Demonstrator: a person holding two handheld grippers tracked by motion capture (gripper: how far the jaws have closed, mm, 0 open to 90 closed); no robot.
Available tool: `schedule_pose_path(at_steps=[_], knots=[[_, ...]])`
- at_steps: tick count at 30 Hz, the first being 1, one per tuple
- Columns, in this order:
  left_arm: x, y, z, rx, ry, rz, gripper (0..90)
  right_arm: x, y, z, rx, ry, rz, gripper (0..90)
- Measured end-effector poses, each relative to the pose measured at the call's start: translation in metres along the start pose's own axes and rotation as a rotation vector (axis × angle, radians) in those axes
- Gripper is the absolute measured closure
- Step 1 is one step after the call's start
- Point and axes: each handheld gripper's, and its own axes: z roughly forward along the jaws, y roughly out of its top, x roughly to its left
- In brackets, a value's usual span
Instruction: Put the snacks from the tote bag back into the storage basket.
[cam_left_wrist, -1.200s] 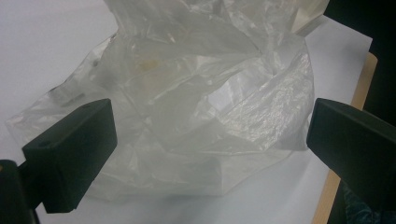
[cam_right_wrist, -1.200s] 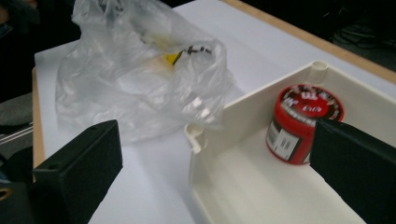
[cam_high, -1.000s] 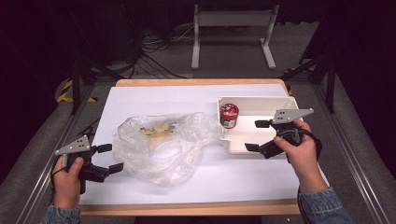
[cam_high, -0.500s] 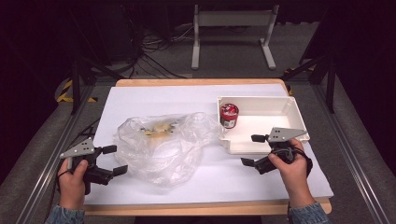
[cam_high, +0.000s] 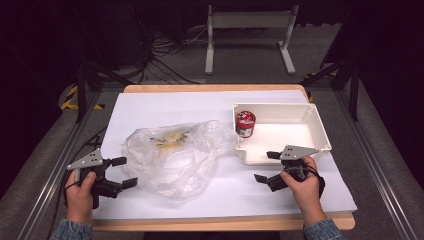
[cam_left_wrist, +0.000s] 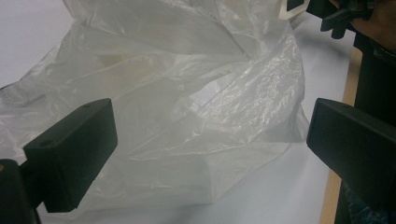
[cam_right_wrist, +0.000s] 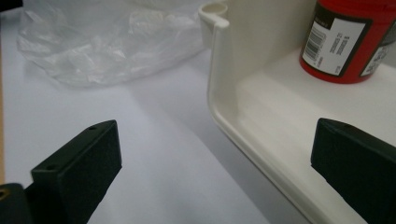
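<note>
Plastic bag (cam_high: 175, 155) lies mid-table, crumpled, just right of left gripper (cam_high: 122, 172), jaws wide, pointed at its edge. Right gripper (cam_high: 266, 166) wide too, farther off, by tray (cam_high: 320, 127) w/ red can (cam_high: 245, 123).

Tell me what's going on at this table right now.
A person sits at a table covered in white paper, holding a set of tongs in each hand. The left tongs are open beside a crumpled clear plastic bag with something yellowish inside, not gripping it. The right tongs are open too, just in front of a white tray with a red can standing in its near-left corner. Nothing is being held yet.
</note>
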Motion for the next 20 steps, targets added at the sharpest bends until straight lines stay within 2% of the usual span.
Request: schedule_pose_path(at_steps=[2, 7, 11, 14, 20], knots=[[0.001, -0.002, 0.002, 0.003, -0.001, 0.005, 2.8, 0.000, -0.004, 0.004, 0.025, -0.011, -0.009, 1.7], [0.002, -0.004, 0.006, 0.010, -0.004, 0.006, 2.8, -0.001, -0.008, 0.007, 0.039, -0.007, 0.001, 1.7], [0.003, -0.004, 0.006, 0.013, -0.002, -0.003, 2.8, -0.003, -0.011, 0.008, 0.066, -0.013, 0.023, 1.7], [0.004, -0.005, 0.007, 0.039, 0.014, -0.011, 2.9, -0.003, -0.013, 0.011, 0.090, -0.041, 0.019, 1.1], [0.004, -0.004, 0.006, 0.034, 0.030, -0.015, 2.7, -0.002, -0.013, 0.011, 0.081, -0.049, 0.020, 1.5]])
